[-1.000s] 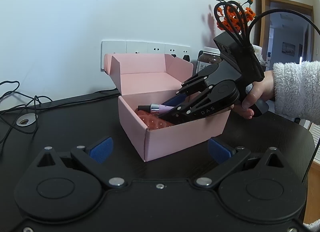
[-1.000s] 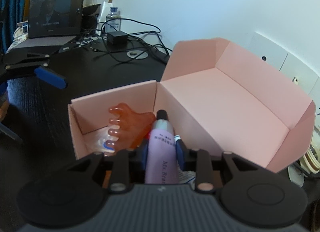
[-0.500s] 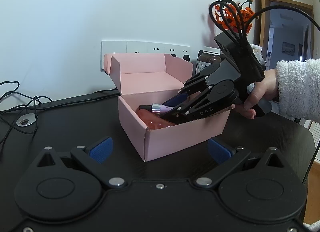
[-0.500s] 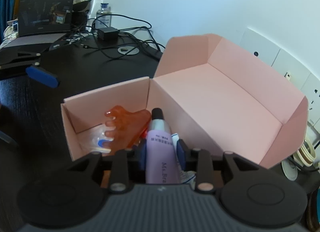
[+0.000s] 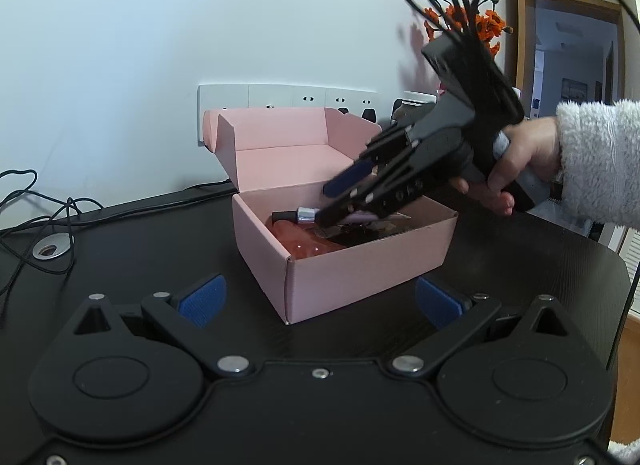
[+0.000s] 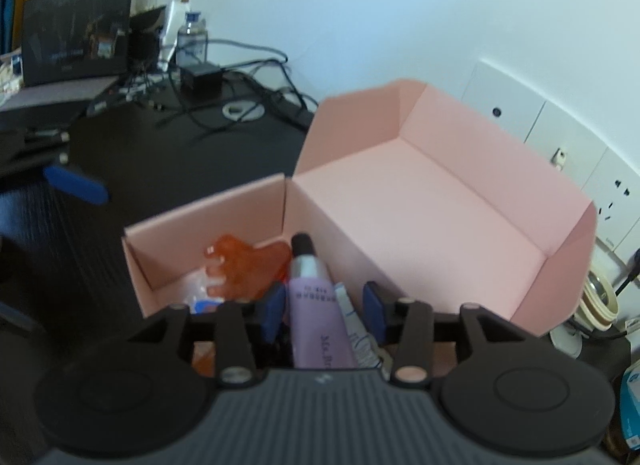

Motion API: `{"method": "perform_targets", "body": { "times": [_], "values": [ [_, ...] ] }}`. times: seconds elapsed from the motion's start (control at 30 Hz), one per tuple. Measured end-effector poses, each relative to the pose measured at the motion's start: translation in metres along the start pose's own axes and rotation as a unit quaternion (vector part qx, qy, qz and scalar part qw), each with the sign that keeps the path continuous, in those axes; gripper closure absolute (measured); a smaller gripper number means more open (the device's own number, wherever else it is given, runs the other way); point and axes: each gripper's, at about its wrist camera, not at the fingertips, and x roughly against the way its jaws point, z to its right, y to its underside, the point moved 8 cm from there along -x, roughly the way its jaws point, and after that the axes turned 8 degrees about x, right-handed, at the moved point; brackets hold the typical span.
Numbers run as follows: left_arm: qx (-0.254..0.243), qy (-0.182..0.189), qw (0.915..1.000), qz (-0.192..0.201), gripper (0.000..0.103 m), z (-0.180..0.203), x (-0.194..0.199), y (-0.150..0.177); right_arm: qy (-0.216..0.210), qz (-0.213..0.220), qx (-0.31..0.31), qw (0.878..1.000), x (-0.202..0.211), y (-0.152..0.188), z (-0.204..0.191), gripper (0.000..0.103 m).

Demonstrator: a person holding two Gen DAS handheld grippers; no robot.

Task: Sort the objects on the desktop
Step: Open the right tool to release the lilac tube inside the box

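In the left wrist view, the left gripper [image 5: 318, 299] fills the bottom of the frame, its blue-padded fingers [image 5: 202, 299] spread wide with nothing between them, resting low over the black wood-grain desk [image 5: 120, 257]. Just beyond its fingertips, at the centre of the frame, stands the open pink cardboard box [image 5: 360, 265], its lid folded back toward the white wall. Reaching into the box from the right is the right gripper [image 5: 340, 201], held by a hand [image 5: 516, 165] in a fluffy white sleeve [image 5: 596, 161]. In the right wrist view, at lower centre, the right gripper [image 6: 324, 307] has its jaws opening; the lilac squeeze tube with a silver collar and black cap [image 6: 316, 313] lies between the blue pads [image 6: 274, 311], and a clear gap shows on its right side, so the pads no longer press it. The tube rests inside the box [image 6: 200, 217], cap pointing toward the far wall of it, beside a translucent orange comb-shaped massager [image 6: 244, 265] at its left. Farther off, in the upper left of that view, tangled black cables [image 6: 248, 77], a plastic water bottle [image 6: 192, 37] and an open laptop [image 6: 76, 25] sit on the desk. White wall sockets [image 6: 616, 189] line the wall at the right.
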Motion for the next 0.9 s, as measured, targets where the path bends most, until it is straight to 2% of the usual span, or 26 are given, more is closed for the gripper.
{"method": "perform_targets", "body": {
  "times": [0.13, 0.27, 0.47, 0.63, 0.9],
  "values": [
    [0.003, 0.001, 1.0, -0.002, 0.0, -0.001, -0.001, 0.0, 0.007, 0.02, -0.011, 1.0, 0.011, -0.009, 0.004, 0.048],
    [0.011, 0.002, 0.9999, -0.002, 0.0, -0.003, -0.001, 0.0, 0.035, 0.036, -0.012, 0.999, 0.021, -0.012, 0.01, 0.048],
    [0.004, 0.001, 1.0, -0.002, 0.0, -0.002, -0.001, 0.0, 0.08, 0.012, 0.008, 0.997, 0.017, 0.004, 0.011, 0.048],
    [0.001, 0.001, 1.0, -0.003, 0.0, -0.001, -0.001, 0.0, 0.073, 0.001, 0.04, 0.997, 0.014, 0.014, -0.007, 0.048],
    [0.003, 0.002, 1.0, -0.002, 0.0, -0.001, -0.001, 0.0, 0.069, -0.001, 0.031, 0.997, 0.011, 0.018, -0.011, 0.047]
  ]
}}
